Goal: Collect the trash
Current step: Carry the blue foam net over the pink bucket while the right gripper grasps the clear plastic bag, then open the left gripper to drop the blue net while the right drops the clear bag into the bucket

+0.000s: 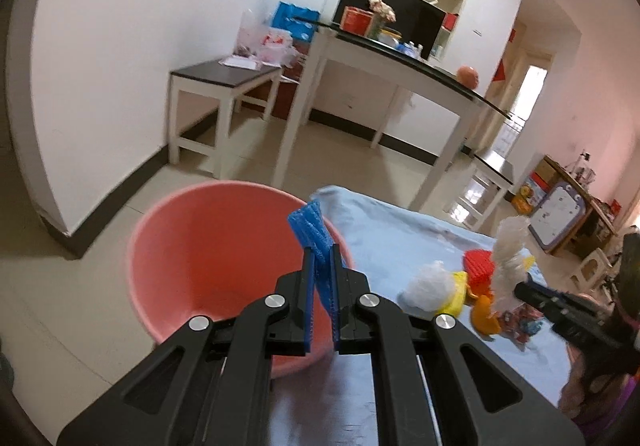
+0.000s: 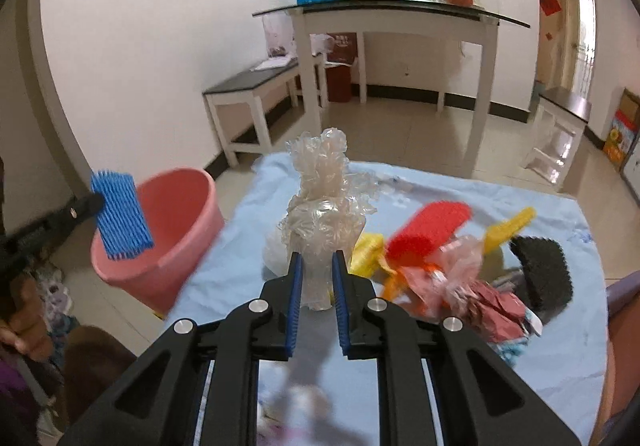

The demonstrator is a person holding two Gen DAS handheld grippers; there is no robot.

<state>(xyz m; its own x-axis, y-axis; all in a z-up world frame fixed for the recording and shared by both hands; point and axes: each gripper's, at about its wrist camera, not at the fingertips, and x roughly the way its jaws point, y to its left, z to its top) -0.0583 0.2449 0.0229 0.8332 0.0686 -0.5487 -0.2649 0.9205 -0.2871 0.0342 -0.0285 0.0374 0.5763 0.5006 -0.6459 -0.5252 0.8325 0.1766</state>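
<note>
Left hand-held gripper (image 1: 322, 260) pinches a blue foam net (image 1: 314, 246) tight, above the pink bucket (image 1: 208, 246) by the table's left edge. Right hand-held gripper (image 2: 316, 268) grips crumpled clear plastic (image 2: 324, 214), raised over the trash pile (image 2: 448, 270) on the table (image 2: 540, 346).

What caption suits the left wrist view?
Left gripper holds blue foam netting over the pink bucket.

From my left wrist view, the pink bucket's (image 1: 208, 246) near rim sits hidden behind my gripper (image 1: 322, 278); the trash pile (image 2: 460, 270) blurs, its smaller scraps unreadable.
</note>
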